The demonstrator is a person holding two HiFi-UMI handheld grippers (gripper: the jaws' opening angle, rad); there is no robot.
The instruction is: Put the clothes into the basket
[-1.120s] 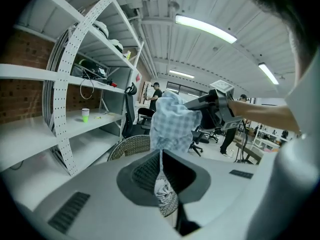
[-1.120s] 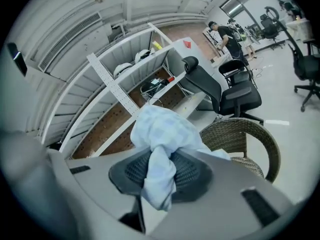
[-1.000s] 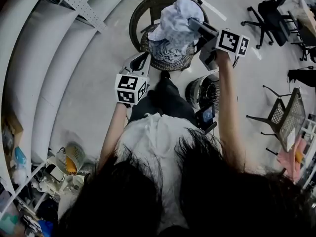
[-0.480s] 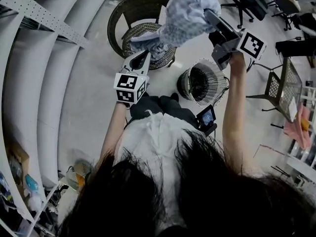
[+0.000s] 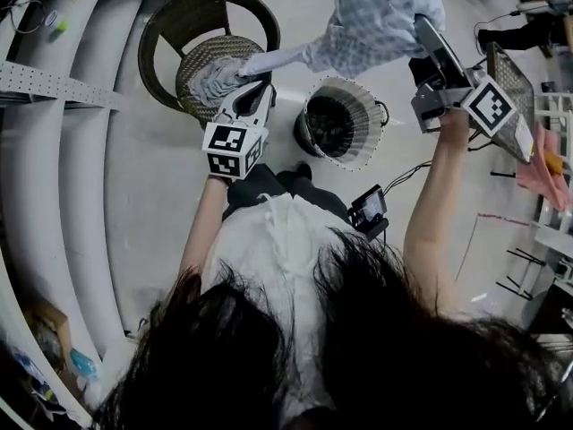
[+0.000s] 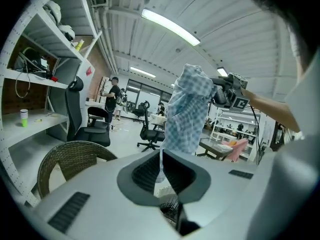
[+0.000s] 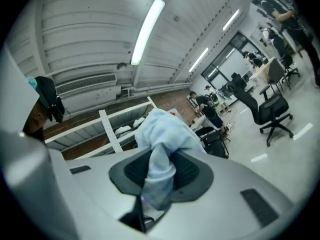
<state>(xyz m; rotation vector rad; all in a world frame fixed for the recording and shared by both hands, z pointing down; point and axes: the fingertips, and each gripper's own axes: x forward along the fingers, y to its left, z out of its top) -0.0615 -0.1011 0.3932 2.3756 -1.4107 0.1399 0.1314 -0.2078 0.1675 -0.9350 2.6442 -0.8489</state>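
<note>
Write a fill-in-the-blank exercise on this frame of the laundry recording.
The right tongs are shut on a checked ____.
The left tongs are ____ on a thin edge of it.
More clothes lie on the wicker ____.
The basket stands on the ____.
Missing: shirt; shut; chair; floor.

Seen from above: a person with long dark hair (image 5: 295,348) wears a white top (image 5: 277,240) and, beyond its hem, dark trousers (image 5: 277,186). Beside the top sits a small black screened device (image 5: 369,209) trailing a thin cable. The left gripper (image 5: 259,88) and right gripper (image 5: 419,23) are pale grey, each with black ribbed pads and a black-and-white marker cube.
</note>
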